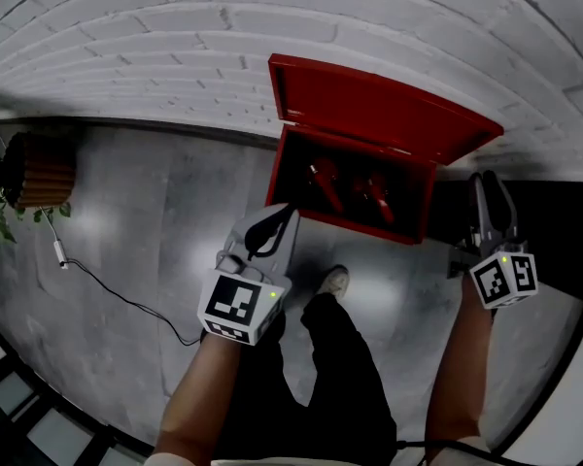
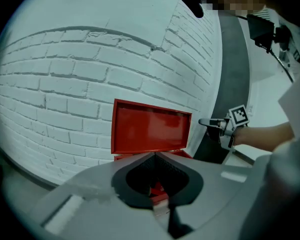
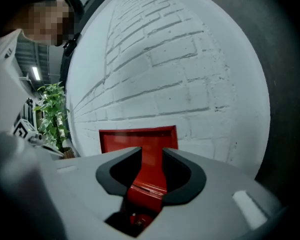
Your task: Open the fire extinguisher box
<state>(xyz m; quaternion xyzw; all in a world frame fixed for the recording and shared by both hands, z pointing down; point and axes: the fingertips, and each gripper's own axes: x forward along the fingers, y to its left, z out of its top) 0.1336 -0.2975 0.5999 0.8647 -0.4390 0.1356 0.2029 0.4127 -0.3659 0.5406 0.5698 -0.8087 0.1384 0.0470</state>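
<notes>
Against the white brick wall (image 1: pixel 175 27) the red metal fire extinguisher box (image 1: pixel 369 223) sat on the floor, its flat red lid (image 1: pixel 369 105) up and leaning back. A knock from the right gripper (image 1: pixel 493 181), which was close beside it with jaws apart and empty, could have dropped the lid shut. The left gripper (image 1: pixel 288 212) had its jaws together, holding nothing.

- Smooth red-painted metal with a soft sheen on fire extinguisher box (image 1: pixel 429 202) and lid (image 1: pixel 369 100).
- Rough, matt white-painted brick with sunken mortar lines across wall (image 1: pixel 175 37).
- Polished grey stone-like floor (image 1: pixel 155 221), glossy, with pale patches of reflected light.
- Smooth matt grey plastic on left gripper (image 2: pixel 155 155) and right gripper (image 3: pixel 151 151); black, finely ridged, rubbery-looking lining inside the jaws.
- Flat matt black-and-white print on marker cube (image 1: pixel 241 304).
- Brown slatted wood, by the look, on planter (image 1: pixel 44 170).
- Dark matt cloth on trousers (image 1: pixel 345 386).
</notes>
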